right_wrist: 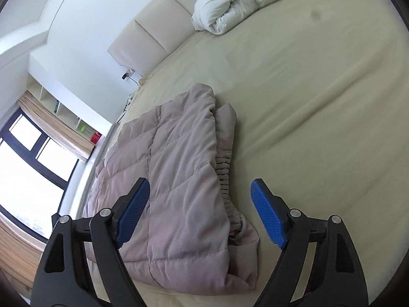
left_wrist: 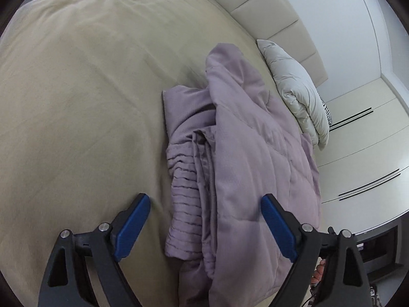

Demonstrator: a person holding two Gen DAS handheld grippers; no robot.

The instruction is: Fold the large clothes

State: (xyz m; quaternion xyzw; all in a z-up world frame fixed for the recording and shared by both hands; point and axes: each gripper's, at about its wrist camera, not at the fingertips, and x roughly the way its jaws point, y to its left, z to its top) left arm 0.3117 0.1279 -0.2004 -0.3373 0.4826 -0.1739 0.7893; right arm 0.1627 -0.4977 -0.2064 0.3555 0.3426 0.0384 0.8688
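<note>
Hovering with jaws spread and empty, left gripper point(left_wrist: 205, 223) and right gripper point(right_wrist: 200, 211) face the quilted jacket point(right_wrist: 179, 179), lying part-folded on the bed point(right_wrist: 319, 102). Judged soft, light, slippery; grasp the near hem corners.

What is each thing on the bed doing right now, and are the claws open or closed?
Purple puffy jacket: folded up, lying flat on the bed, not held.
White duvet: rolled in a bundle by the headboard.
Bed sheet: spread out, a few creases.
Left claw: open, holding nothing.
Right claw: open, holding nothing.
</note>
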